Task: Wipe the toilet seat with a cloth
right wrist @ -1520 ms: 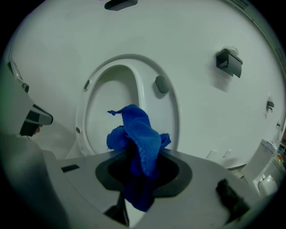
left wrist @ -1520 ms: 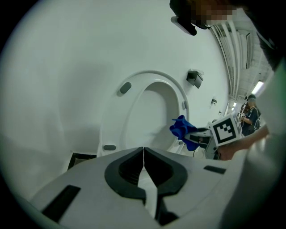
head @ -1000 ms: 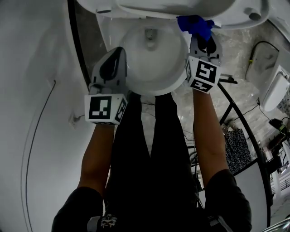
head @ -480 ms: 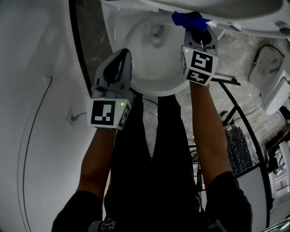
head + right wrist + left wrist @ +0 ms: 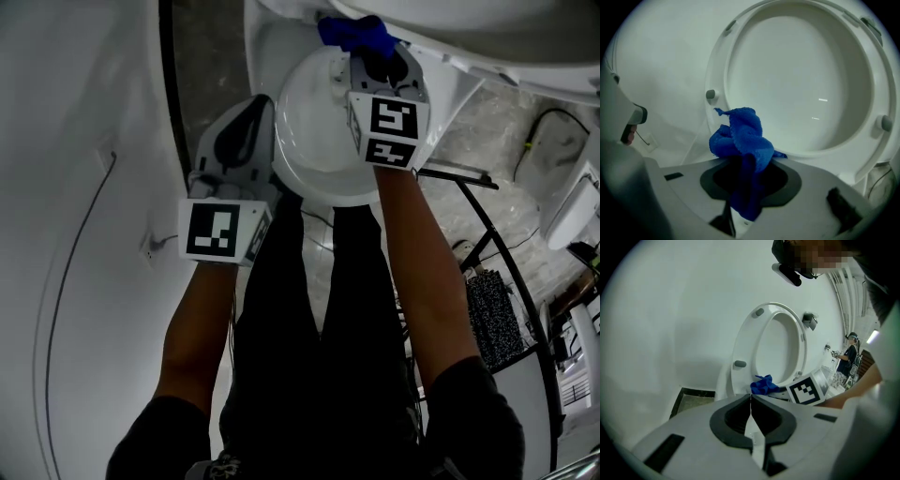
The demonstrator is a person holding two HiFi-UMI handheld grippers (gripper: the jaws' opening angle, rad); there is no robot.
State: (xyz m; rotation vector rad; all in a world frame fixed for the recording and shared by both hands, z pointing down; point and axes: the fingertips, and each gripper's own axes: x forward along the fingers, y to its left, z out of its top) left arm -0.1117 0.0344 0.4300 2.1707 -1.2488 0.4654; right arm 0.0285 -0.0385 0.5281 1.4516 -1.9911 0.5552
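Two grippers reach out over a white toilet bowl (image 5: 309, 150), seen from above with the person's dark-clad legs (image 5: 319, 328) below. The left gripper (image 5: 751, 397) has its jaws fully together, the tips meeting along a thin line, and nothing sits between them. In the head view it hangs at the bowl's left edge, above a strip of dark stone floor (image 5: 202, 66).

The right gripper (image 5: 747, 162) is clamped on a blue cloth (image 5: 740, 133). A tail of the fabric runs down between the jaws, and a crumpled bunch stands out past the tips. The toilet seat (image 5: 716, 70) is tipped up against the lid (image 5: 801, 75), and its underside, with small grey bumpers, faces the gripper. The cloth's bunch lies in front of the lower left part of that raised ring, close to the hinge end. Whether it presses on the seat cannot be told.

From the left gripper view the cloth shows as a blue lump at the foot of the upright seat, beyond the closed left jaws. The two grippers are well apart, with the right one farther forward.
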